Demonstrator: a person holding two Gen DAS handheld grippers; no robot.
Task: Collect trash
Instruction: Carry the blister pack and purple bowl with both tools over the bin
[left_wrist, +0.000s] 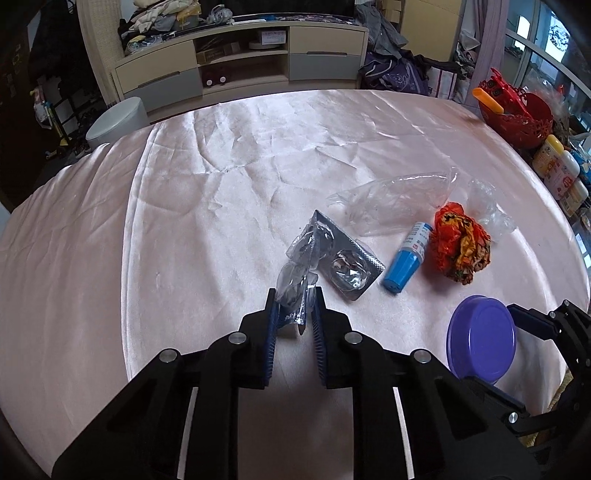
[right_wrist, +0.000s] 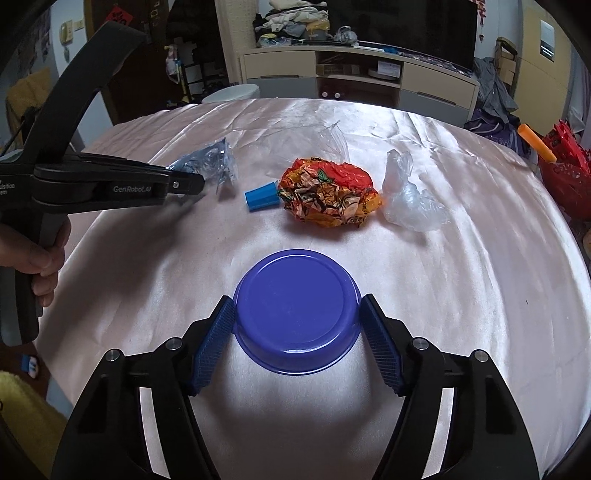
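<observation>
1. The left gripper (left_wrist: 295, 306) is seen closed on the near end of a clear blister pack (left_wrist: 295, 291), the blue pads pinching the crumpled plastic between them.
2. The rest of that blister pack, with its foil-backed pockets, is spread on the pink satin cloth (left_wrist: 184, 221) just ahead of the jaws.
3. The right gripper (right_wrist: 297, 325) is held around a purple bowl (right_wrist: 297, 310) turned bottom up on the cloth; its pads are set against the two sides of the bowl.
4. Whether the bowl is pressed firmly or only touched cannot be told for certain, though both pads are seen at its wall.
5. Beyond the bowl, a small blue-capped bottle (right_wrist: 262, 197) is laid on its side, touching a crumpled orange wrapper (right_wrist: 328, 194).
6. A crumpled clear plastic bag (right_wrist: 406, 199) is found just right of the wrapper, and a flatter clear bag (left_wrist: 395, 201) lies behind them.
7. A hand (right_wrist: 40, 258) is seen on the left tool's handle in the right wrist view.
8. A red basket (left_wrist: 517, 110) is placed at the table's far right edge.
</observation>
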